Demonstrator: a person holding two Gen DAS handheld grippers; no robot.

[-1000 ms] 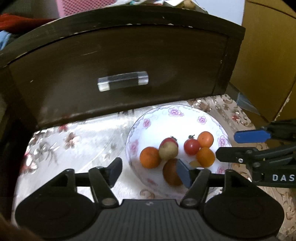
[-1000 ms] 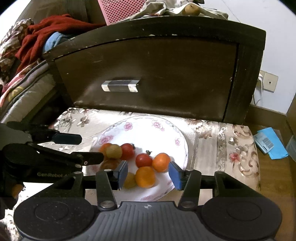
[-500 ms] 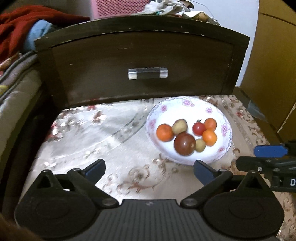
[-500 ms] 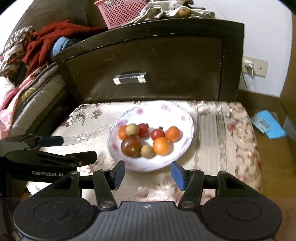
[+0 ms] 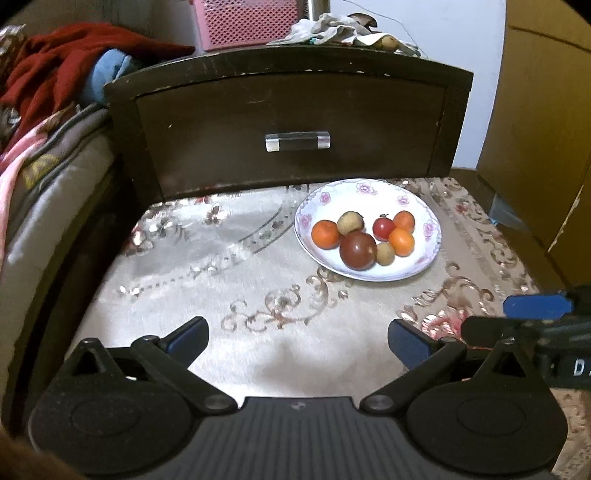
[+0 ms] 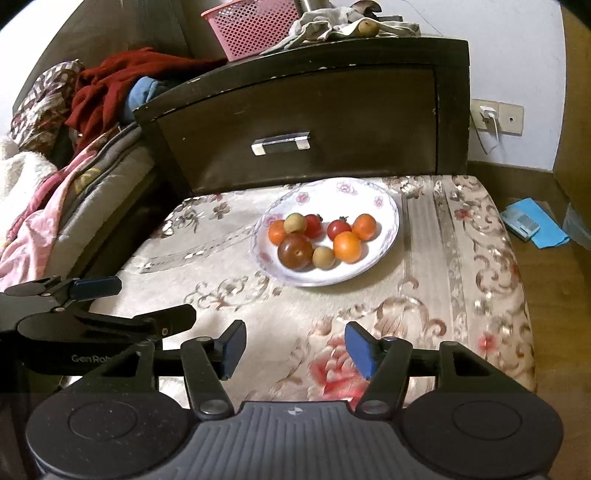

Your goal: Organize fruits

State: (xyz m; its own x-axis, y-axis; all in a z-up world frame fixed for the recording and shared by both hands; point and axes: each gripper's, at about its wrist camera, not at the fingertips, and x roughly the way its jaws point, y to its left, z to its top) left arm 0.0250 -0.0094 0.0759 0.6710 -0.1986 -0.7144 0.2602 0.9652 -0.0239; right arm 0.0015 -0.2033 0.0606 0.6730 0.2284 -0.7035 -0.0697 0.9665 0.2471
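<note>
A white floral plate (image 5: 428, 254) (image 6: 384, 206) sits on the patterned cloth in front of a dark drawer. It holds several fruits: a large dark red tomato (image 5: 357, 250) (image 6: 295, 252), oranges (image 5: 402, 242) (image 6: 347, 246), small red tomatoes (image 5: 383, 228) (image 6: 338, 228) and small tan fruits (image 5: 385, 253) (image 6: 324, 257). My left gripper (image 5: 297, 341) is wide open and empty, well short of the plate. My right gripper (image 6: 295, 349) is open and empty, also well back from the plate. Each gripper shows at the edge of the other's view.
The dark drawer front (image 5: 295, 140) with a clear handle (image 6: 280, 144) stands behind the plate. A pink basket (image 6: 251, 26) and cloths lie on top. Bedding and red clothes (image 5: 55, 70) are at the left. A blue packet (image 6: 532, 225) lies on the floor at the right.
Both grippers have pulled back and up from the plate. The left gripper, which was over the large dark tomato, has opened wide; that tomato now lies in the plate.
</note>
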